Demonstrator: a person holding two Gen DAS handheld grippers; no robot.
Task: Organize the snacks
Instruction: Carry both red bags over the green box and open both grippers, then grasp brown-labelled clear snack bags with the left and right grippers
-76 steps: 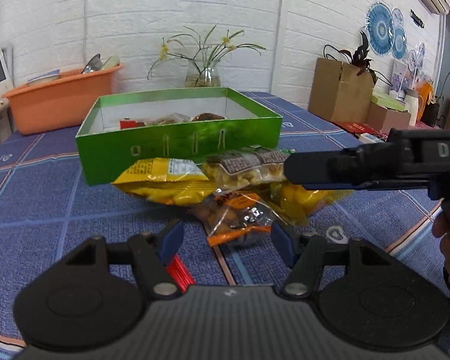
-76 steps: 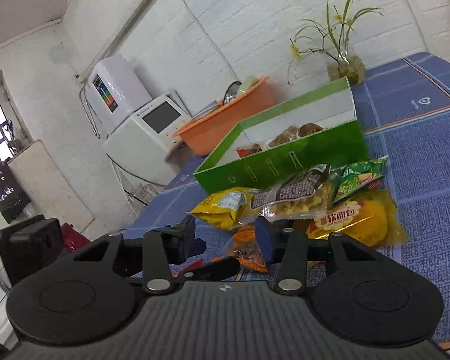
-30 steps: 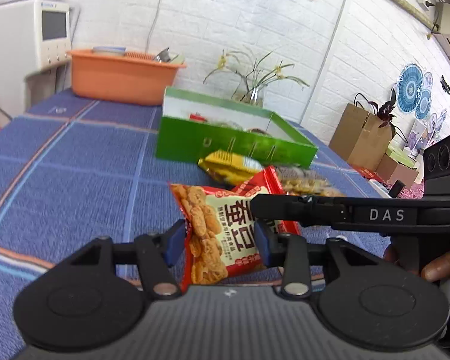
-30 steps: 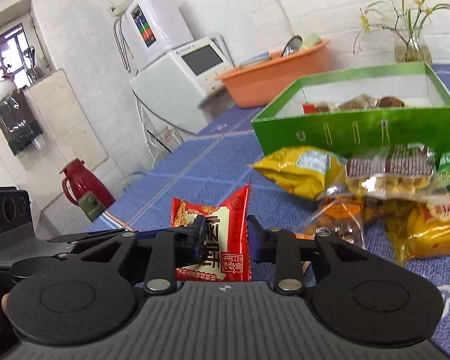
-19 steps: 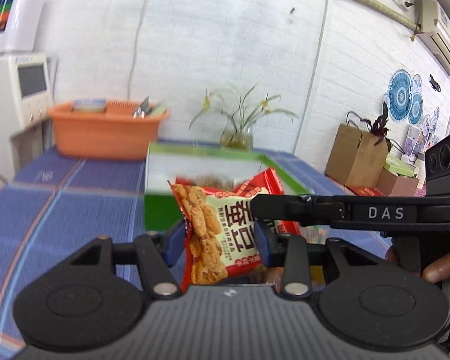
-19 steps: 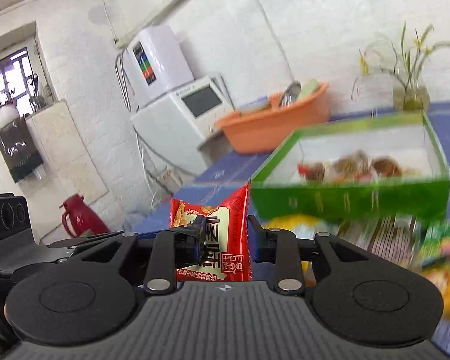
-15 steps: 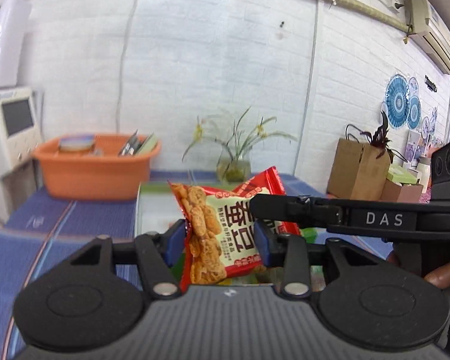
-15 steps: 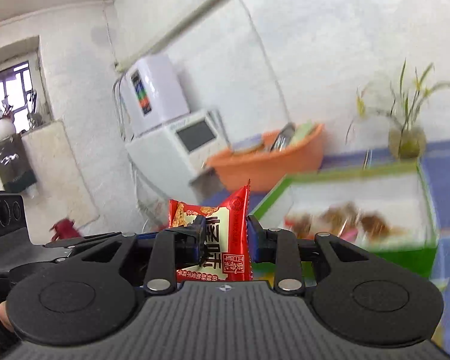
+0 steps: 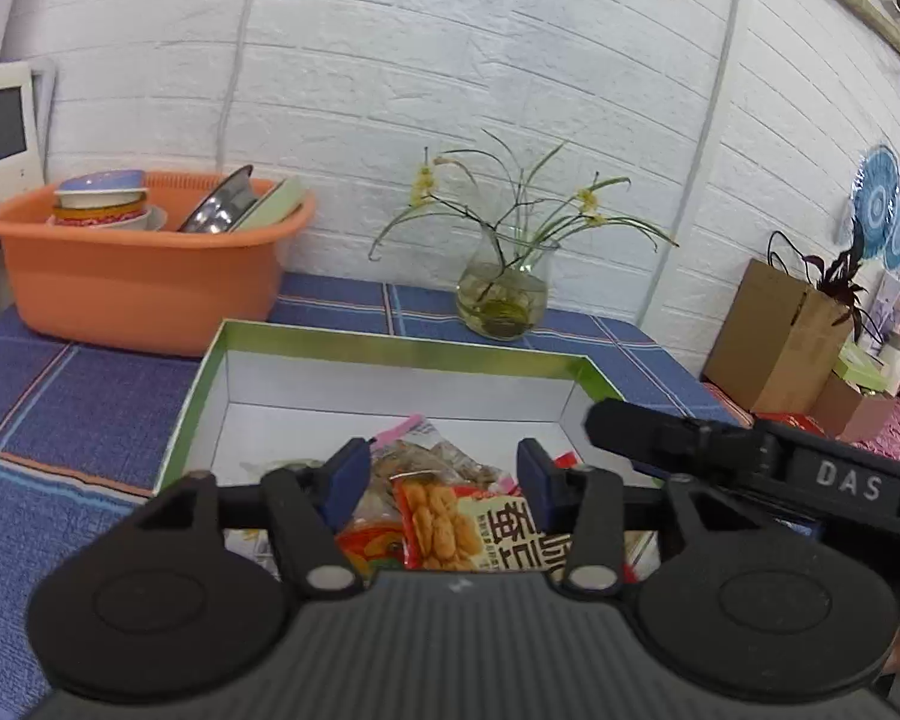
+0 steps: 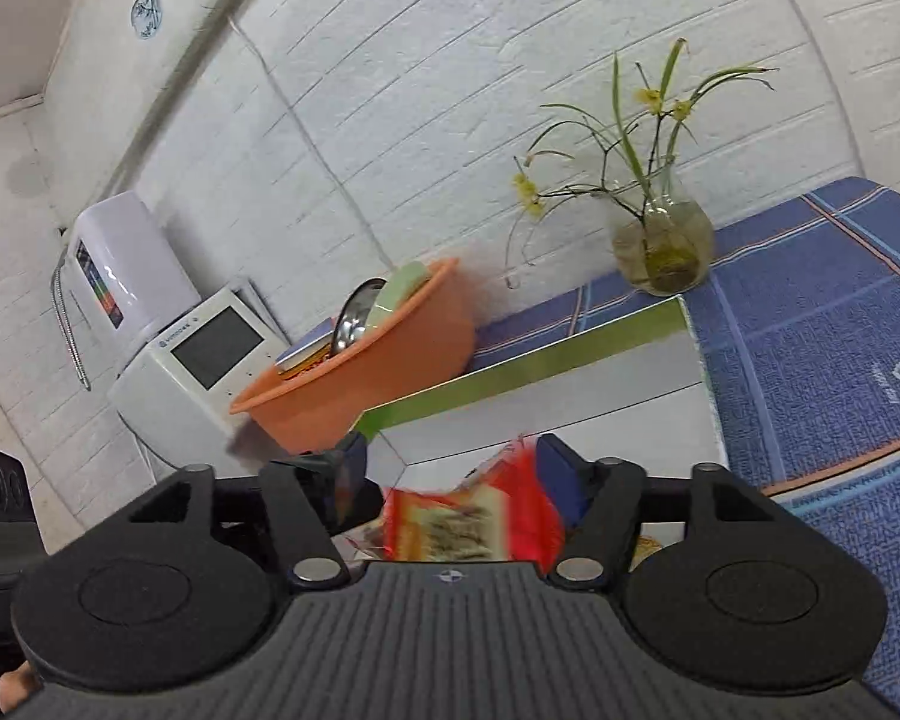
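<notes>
The red snack packet point(image 9: 480, 531) lies inside the green box point(image 9: 390, 354), on top of other snack packets point(image 9: 426, 465). My left gripper point(image 9: 441, 483) is open above it, fingers wide apart and not touching it. In the right wrist view the same red packet point(image 10: 474, 519) is blurred, below my open right gripper point(image 10: 450, 471), over the white inside of the green box point(image 10: 528, 369). Both grippers hover side by side over the box; the right gripper's finger shows in the left wrist view point(image 9: 678, 435).
An orange basin point(image 9: 138, 276) with dishes stands behind the box on the left. A glass vase point(image 9: 501, 294) with flowers stands behind it by the wall. A cardboard box point(image 9: 774, 339) is at the far right. The blue tablecloth point(image 9: 78, 396) surrounds the green box.
Both grippers carried the red packet from the table up and over the green box, then opened. The packet has dropped out of them into the box.
</notes>
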